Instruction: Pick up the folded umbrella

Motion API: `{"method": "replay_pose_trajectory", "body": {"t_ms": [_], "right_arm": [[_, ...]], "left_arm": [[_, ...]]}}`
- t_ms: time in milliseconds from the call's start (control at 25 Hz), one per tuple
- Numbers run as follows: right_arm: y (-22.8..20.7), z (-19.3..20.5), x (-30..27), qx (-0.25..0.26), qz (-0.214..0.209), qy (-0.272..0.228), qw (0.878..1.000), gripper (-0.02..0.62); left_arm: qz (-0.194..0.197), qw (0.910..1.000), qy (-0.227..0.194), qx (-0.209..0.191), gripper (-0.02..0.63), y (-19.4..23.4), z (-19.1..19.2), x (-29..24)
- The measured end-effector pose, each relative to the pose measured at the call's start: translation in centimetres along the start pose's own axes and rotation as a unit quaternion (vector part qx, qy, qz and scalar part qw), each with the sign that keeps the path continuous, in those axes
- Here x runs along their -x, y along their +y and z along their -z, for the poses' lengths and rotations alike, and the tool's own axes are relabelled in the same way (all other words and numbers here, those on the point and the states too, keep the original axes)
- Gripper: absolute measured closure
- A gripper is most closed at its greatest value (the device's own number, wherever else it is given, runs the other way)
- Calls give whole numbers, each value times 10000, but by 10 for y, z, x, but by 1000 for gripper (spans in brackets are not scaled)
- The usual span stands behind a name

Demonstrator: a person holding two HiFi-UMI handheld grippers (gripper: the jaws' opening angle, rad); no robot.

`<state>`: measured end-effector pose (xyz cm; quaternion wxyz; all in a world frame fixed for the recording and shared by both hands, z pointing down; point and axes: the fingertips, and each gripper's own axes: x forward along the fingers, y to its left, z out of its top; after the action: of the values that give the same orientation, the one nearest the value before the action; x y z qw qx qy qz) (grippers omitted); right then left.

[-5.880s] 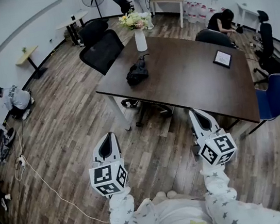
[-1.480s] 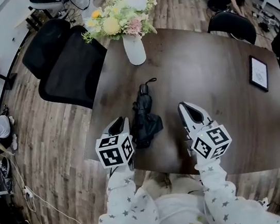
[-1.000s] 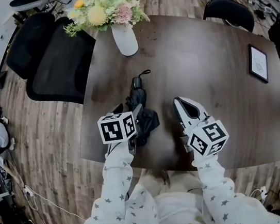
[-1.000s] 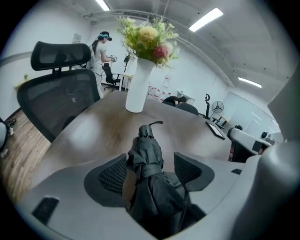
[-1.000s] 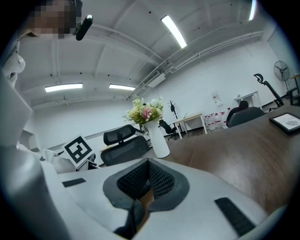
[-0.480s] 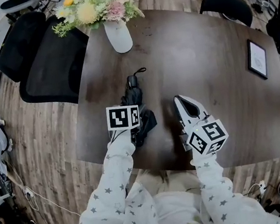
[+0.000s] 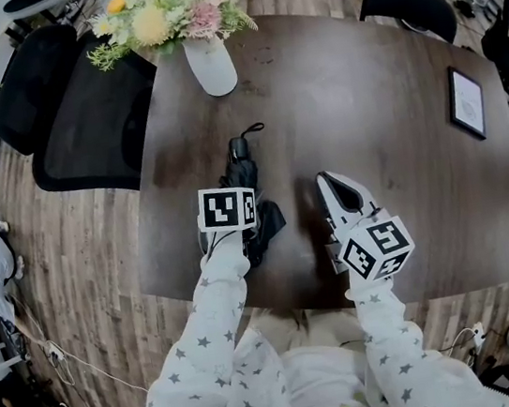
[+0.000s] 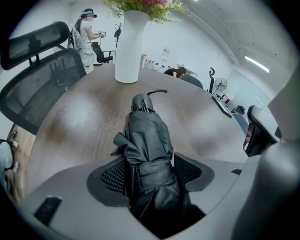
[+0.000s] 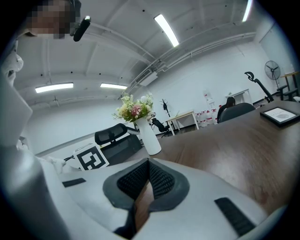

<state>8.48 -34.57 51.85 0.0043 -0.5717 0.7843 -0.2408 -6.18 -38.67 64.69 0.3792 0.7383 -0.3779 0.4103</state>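
Note:
The folded black umbrella (image 7: 247, 163) lies on the dark wooden table (image 7: 360, 87), strap end pointing toward the vase. My left gripper (image 7: 233, 201) sits over its near end, and the marker cube hides the jaws in the head view. In the left gripper view the umbrella (image 8: 147, 133) fills the gap of the left gripper (image 8: 150, 165), with both ribbed pads (image 8: 114, 176) pressed against its wrapped body, still resting on the table. My right gripper (image 7: 330, 183) hovers over bare table to the umbrella's right. It is shut with nothing held, pads meeting (image 9: 149, 174).
A white vase (image 7: 210, 65) of flowers stands beyond the umbrella near the table's far left edge. A framed tablet (image 7: 466, 96) lies at the far right. Black mesh chairs (image 7: 82, 129) flank the table's left side, and another chair (image 7: 407, 18) stands at the far side.
My left gripper has moved forward and right onto the umbrella's near end, and its jaws now clasp it. The right gripper has barely shifted. The table has come closer.

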Motion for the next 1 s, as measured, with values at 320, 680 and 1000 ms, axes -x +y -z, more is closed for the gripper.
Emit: {"method": "replay_pose_trajectory", "body": {"t_ms": [320,680,1000], "right_arm": [[-2,-6,2,35,63,-79,9999,574],[-3,-25,9,154,150,-260,9994,574],[-3,-42,17,225,232,-429,9986,574]], "left_arm": [[57,9998,-185,96,347,0,-2,3],[197,9961,-858,85,354,-5,-15,32],[377,9868,-1574,-23,356,-9,-31,71]]}}
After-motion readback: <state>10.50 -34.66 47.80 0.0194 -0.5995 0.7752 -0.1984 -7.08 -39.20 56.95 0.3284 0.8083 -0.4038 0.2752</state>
